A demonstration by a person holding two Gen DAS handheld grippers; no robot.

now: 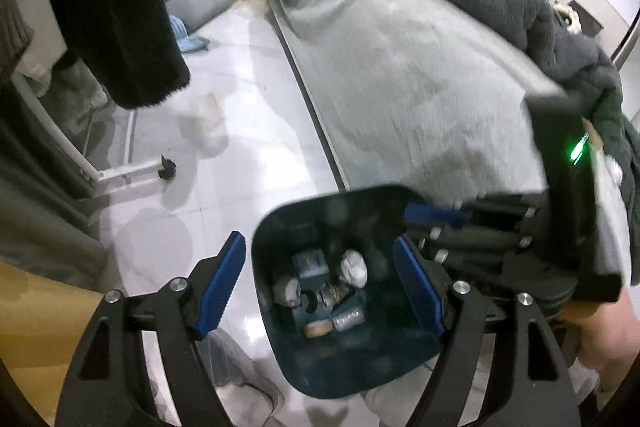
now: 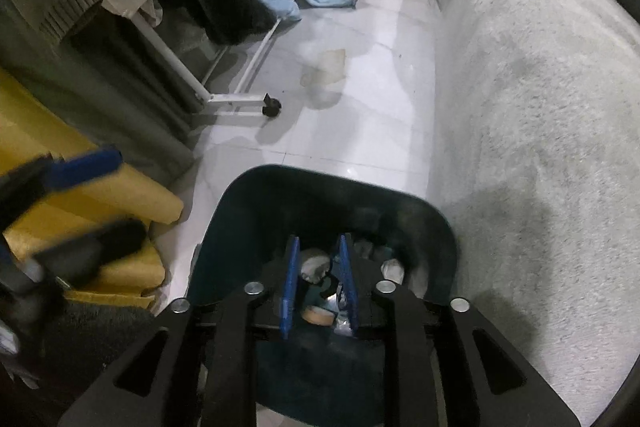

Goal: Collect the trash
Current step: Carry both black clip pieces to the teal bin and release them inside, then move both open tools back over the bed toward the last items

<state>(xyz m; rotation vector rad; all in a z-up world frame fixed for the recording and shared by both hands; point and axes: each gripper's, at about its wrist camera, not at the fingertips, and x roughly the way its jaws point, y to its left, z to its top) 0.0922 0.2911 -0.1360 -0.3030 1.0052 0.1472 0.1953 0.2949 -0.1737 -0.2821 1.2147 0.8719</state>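
A dark teal trash bin (image 1: 276,227) stands on the floor beside the bed; it also shows in the right wrist view (image 2: 256,195). Inside lie crumpled white paper (image 1: 354,267), a foil wad (image 1: 347,319), a tan round piece (image 1: 317,329) and other scraps. My left gripper (image 1: 320,267) is open wide above the bin, empty. My right gripper (image 2: 319,259) hangs over the bin mouth, its blue pads (image 2: 291,283) a narrow gap apart with nothing between them; it also shows in the left wrist view (image 1: 436,217).
A bed with a grey-green cover (image 2: 520,107) runs along the right. A white clothes rack with a castor (image 2: 271,107) and hanging dark garments (image 1: 116,7) stands on the left. Yellow fabric (image 2: 100,203) lies at the near left. The pale tile floor (image 2: 360,131) has a stain.
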